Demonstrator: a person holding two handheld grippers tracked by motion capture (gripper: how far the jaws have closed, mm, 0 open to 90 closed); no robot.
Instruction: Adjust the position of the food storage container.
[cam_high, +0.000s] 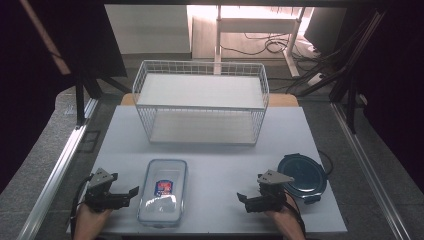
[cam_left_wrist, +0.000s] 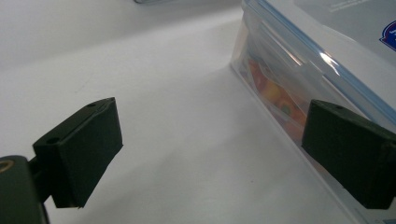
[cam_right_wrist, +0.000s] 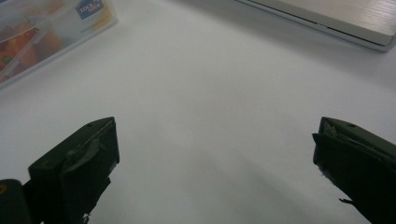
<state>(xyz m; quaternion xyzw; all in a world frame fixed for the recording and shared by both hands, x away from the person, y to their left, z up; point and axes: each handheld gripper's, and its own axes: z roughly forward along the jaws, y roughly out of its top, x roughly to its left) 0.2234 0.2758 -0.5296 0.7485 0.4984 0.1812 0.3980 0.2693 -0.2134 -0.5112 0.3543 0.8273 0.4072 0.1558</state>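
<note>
A clear rectangular food container (cam_high: 163, 191) with a blue-edged lid and a blue and red label lies on the white table (cam_high: 215, 150), front left. Colourful contents show through its side wall (cam_left_wrist: 280, 93). My left gripper (cam_high: 131, 194) rests just left of it, open, jaws wide apart with nothing between them; the container's wall runs past behind its right-hand jaw in the left gripper view (cam_left_wrist: 212, 149). My right gripper (cam_high: 241, 200) sits open at the front right, pointing left over bare table (cam_right_wrist: 215, 158). The container's corner (cam_right_wrist: 42, 32) appears at the upper left of the right gripper view.
A white wire basket (cam_high: 201, 102) with two shelf levels stands at the back middle of the table. A dark blue round lidded container (cam_high: 302, 176) sits right of my right gripper. Metal rails run along both table sides.
</note>
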